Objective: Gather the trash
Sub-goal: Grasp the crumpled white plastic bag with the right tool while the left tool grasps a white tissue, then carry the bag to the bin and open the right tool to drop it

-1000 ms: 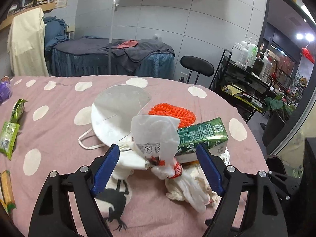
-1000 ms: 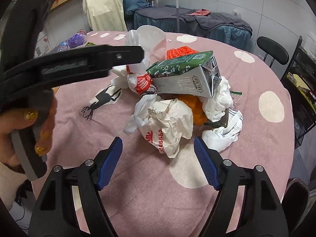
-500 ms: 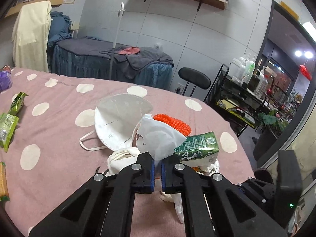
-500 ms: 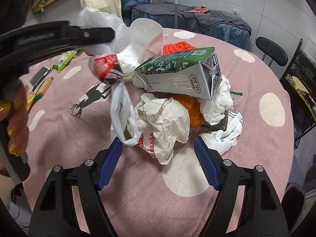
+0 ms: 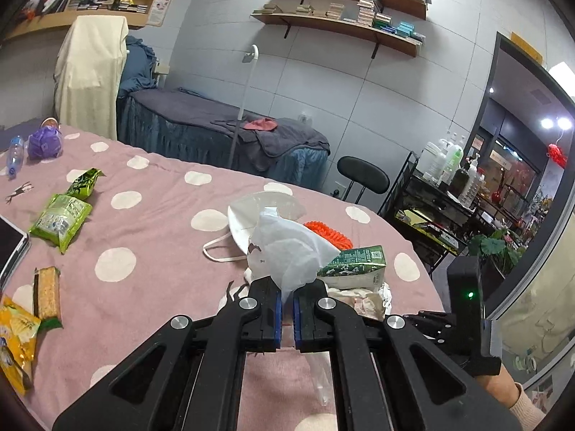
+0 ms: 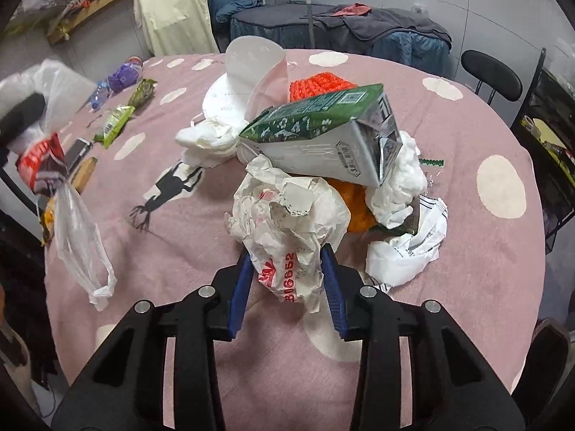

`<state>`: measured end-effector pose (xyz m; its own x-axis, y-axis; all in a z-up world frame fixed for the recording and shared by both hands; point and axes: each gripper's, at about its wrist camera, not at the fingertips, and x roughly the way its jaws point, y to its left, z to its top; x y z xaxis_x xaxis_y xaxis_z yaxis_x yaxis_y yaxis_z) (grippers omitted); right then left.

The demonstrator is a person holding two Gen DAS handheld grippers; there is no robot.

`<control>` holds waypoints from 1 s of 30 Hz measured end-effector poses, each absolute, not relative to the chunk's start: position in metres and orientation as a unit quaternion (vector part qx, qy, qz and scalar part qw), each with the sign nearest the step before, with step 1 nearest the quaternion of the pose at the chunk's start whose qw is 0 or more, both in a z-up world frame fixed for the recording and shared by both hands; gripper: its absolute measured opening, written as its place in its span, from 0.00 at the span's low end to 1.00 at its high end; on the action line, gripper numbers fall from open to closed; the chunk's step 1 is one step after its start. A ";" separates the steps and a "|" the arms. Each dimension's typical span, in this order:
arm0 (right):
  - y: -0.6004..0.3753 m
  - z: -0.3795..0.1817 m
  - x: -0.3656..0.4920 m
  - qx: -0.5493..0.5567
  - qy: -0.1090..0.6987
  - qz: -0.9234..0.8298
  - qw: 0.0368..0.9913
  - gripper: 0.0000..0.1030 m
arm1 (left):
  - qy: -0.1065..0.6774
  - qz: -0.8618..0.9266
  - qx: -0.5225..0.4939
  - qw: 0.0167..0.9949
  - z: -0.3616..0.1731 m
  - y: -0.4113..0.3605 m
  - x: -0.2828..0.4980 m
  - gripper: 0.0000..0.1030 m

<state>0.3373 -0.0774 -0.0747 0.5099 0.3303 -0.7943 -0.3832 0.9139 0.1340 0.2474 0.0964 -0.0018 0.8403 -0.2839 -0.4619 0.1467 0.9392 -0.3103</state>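
Observation:
A trash pile sits on the pink dotted tablecloth (image 6: 467,136): a green milk carton (image 6: 323,136), crumpled white paper (image 6: 287,222), tissues (image 6: 399,183), an orange net (image 6: 316,84) and a white face mask (image 6: 244,72). My left gripper (image 5: 286,310) is shut on a thin white plastic bag (image 5: 287,248) and holds it above the table; the bag hangs at the left of the right wrist view (image 6: 75,237). My right gripper (image 6: 285,285) is closed on the crumpled white paper with red print, at the near side of the pile.
Green snack packets (image 5: 61,215), a yellow packet (image 5: 14,337), a biscuit bar (image 5: 46,292), a phone (image 5: 10,248), a purple bundle (image 5: 45,142) and a bottle (image 5: 14,154) lie on the table's left. A black chair (image 5: 363,179) and a shelf cart (image 5: 445,194) stand beyond.
My left gripper shut on the plastic bag and lifted it up and left, off the pile. My right gripper moved forward and closed around the crumpled paper.

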 end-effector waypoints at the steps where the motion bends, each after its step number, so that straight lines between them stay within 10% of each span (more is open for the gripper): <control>1: -0.081 -0.071 0.332 -0.020 0.447 0.210 0.869 0.36 | 0.259 -0.115 -0.133 0.950 -0.002 0.095 0.243 0.04; 30: -0.286 -0.032 0.134 0.106 0.324 0.017 0.940 0.36 | 0.263 -0.298 -0.134 0.908 -0.004 -0.073 0.165 0.04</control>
